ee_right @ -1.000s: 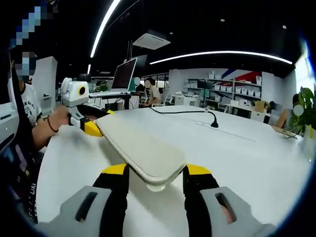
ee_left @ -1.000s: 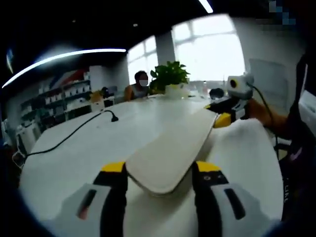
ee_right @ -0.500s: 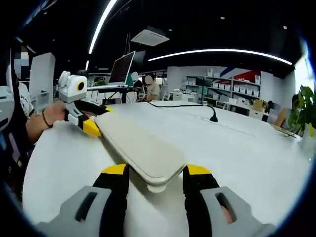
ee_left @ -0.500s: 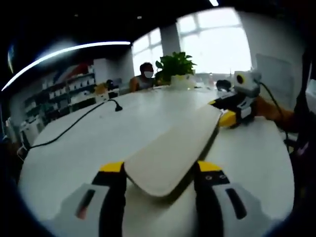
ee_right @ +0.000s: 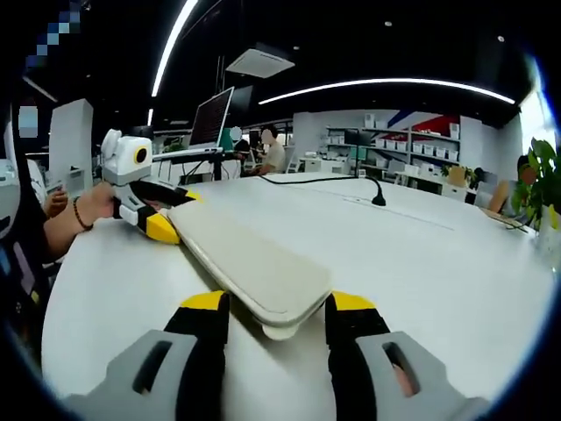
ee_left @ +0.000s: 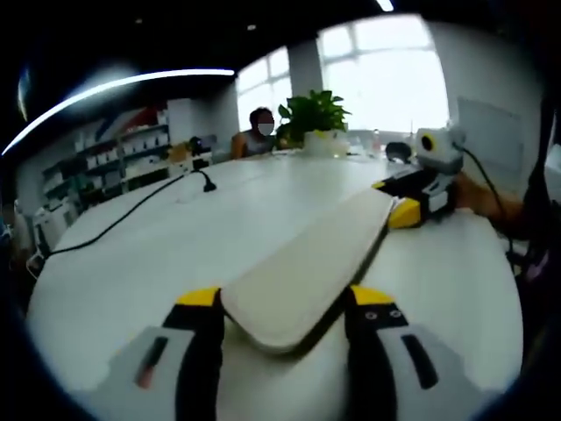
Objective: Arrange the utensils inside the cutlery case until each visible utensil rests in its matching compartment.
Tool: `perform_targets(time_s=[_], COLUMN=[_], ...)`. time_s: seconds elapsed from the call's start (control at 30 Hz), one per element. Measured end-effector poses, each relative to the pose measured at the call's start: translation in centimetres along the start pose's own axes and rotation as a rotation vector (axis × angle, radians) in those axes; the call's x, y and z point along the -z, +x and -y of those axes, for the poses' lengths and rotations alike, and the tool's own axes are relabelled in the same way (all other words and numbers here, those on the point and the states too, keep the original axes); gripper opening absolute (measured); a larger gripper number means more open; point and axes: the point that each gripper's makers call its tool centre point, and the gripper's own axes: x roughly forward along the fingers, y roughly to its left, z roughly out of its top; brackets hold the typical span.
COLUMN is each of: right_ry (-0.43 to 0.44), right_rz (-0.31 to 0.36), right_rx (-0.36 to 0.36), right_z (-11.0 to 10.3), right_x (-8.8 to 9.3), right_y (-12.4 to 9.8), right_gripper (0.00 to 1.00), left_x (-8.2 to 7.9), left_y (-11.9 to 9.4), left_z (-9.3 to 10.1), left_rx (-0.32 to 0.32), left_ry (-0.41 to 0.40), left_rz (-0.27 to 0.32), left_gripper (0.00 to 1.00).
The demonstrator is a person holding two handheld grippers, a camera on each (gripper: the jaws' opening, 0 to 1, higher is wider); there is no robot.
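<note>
A broad white tabletop (ee_left: 219,219) runs through an open office, with a black cable (ee_left: 114,230) trailing across it and a potted green plant (ee_left: 311,118) standing at its far end before bright windows (ee_left: 386,74). Long curved light strips (ee_right: 394,86) glow on the dark ceiling, where a square vent (ee_right: 259,63) also hangs. White shelves (ee_right: 412,153) line the far wall, and a tilted monitor (ee_right: 215,118) stands on a desk beyond the tabletop, near seated people.

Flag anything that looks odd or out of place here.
The cutlery case is shut and held at both ends, left claw and right claw, one end tipped off the white table. No utensils can be seen. Nothing spilled or damaged.
</note>
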Motion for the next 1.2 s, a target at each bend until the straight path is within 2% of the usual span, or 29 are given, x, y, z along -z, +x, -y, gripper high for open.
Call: perform_targets(time_s=[0.13, 0.27, 0.5, 0.87, 0.93, 1.0, 1.07, 1.2], right_ry=[0.001, 0.009, 0.039, 0.069, 0.062, 0.143, 0.149, 0.134], right_rz=[-0.023, -0.017, 0.015, 0.047, 0.066, 0.12, 0.166, 0.182], right_rx=[-0.007, -0.004, -0.054, -0.041, -0.065, -0.074, -0.037, 0.087], right_z=[-0.1, -0.3, -1.0, -0.5, -0.8, -0.6, 0.4, 2.7], right_x=[0.4, 0.3, 0.3, 0.0, -0.3, -1.1, -1.9, -2.3], right_y=[0.1, 0.2, -0.3, -1.1, -1.3, -1.7, -2.2, -3.4], right_gripper=[0.46, 0.46, 0.49, 0.51, 0.52, 0.52, 0.52, 0.55], left_x=[0.3, 0.4, 0.5, 0.6, 0.7, 0.9, 0.8, -0.3], left_y=[0.1, -0.2, -0.7, -1.1, -1.1, -1.2, -1.5, -1.9], left_z=[0.0, -0.1, -0.7, -0.2, -0.3, -0.3, -0.1, -0.3], left_rx=[0.008, 0.01, -0.001, 0.012, 0.006, 0.003, 0.008, 0.007], left_ry=[-0.006, 0.005, 0.007, -0.023, -0.015, -0.009, -0.009, -0.008], left_rz=[-0.004, -0.006, 0.007, 0.022, 0.018, 0.008, 0.01, 0.058], left_gripper=[0.59, 0.59, 0.57, 0.55, 0.55, 0.55, 0.57, 0.59])
